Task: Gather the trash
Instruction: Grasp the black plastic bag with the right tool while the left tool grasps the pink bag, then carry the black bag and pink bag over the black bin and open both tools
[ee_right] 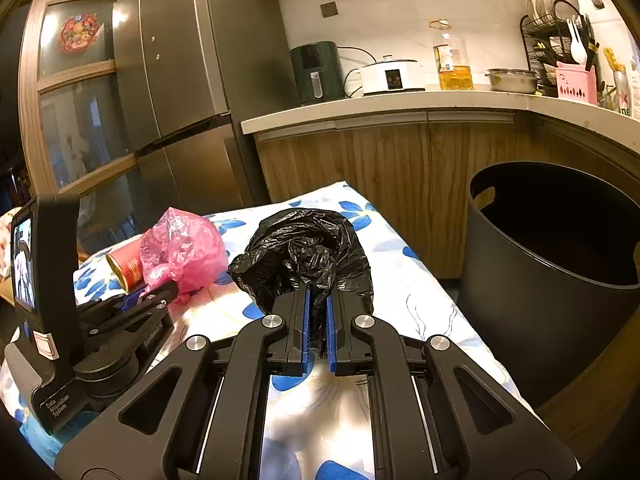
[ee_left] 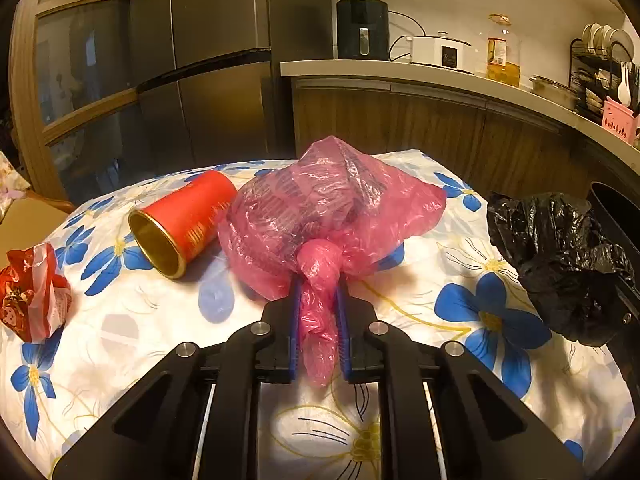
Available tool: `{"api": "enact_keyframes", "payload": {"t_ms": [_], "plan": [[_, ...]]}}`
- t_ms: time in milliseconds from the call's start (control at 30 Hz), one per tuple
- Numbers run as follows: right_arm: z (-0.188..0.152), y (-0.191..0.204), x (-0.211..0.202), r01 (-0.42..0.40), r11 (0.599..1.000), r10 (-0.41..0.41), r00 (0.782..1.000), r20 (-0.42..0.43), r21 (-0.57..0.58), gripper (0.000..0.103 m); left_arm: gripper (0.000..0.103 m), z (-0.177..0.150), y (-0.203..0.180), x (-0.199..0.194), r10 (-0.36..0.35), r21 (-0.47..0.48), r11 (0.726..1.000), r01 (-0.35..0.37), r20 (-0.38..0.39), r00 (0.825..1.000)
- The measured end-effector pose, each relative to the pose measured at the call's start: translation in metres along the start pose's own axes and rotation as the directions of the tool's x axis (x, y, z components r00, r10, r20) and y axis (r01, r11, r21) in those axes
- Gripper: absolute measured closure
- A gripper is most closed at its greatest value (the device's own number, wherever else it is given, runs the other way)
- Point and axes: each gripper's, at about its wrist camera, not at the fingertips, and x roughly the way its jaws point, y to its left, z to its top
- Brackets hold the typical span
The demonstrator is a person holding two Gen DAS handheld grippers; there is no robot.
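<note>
A pink plastic bag (ee_left: 320, 208) lies on the flowered table; my left gripper (ee_left: 319, 288) is shut on its knotted neck. It also shows in the right wrist view (ee_right: 184, 248). A crumpled black plastic bag (ee_right: 308, 252) lies near the table's right edge; my right gripper (ee_right: 318, 296) is shut on its near end. The black bag also shows in the left wrist view (ee_left: 560, 260). A red can (ee_left: 184, 220) lies on its side left of the pink bag, open end toward me. A crumpled red and white wrapper (ee_left: 32, 292) lies at the far left.
A dark round bin (ee_right: 532, 280) stands on the floor right of the table (ee_right: 400, 264). Behind are wooden cabinets (ee_right: 400, 160), a counter with appliances and a fridge (ee_right: 188, 80). The left gripper's body (ee_right: 80, 320) sits at the table's left.
</note>
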Motion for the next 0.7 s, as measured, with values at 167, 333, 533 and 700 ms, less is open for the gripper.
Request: {"api": "enact_keyframes", "payload": {"t_ms": [167, 333, 533, 700], "plan": [[0.001, 0.000, -0.008, -0.005, 1.000, 0.005, 1.000, 0.014, -0.003, 0.096, 0.090, -0.004, 0.002, -0.017, -0.030, -0.005, 1.000, 0.030, 0.018, 0.999], [0.003, -0.001, -0.028, -0.011, 1.000, 0.012, 0.999, 0.042, -0.008, 0.096, 0.090, -0.013, 0.008, -0.049, -0.057, -0.010, 0.998, 0.058, 0.053, 0.997], [0.004, -0.005, -0.059, -0.003, 1.000, 0.003, 0.997, 0.079, -0.009, 0.096, 0.090, -0.016, 0.013, -0.082, -0.070, -0.007, 0.997, 0.071, 0.091, 0.993], [0.009, -0.012, -0.084, 0.019, 1.000, -0.017, 0.994, 0.111, -0.011, 0.096, 0.090, -0.014, 0.007, -0.102, -0.102, 0.002, 0.995, 0.102, 0.123, 0.987]]}}
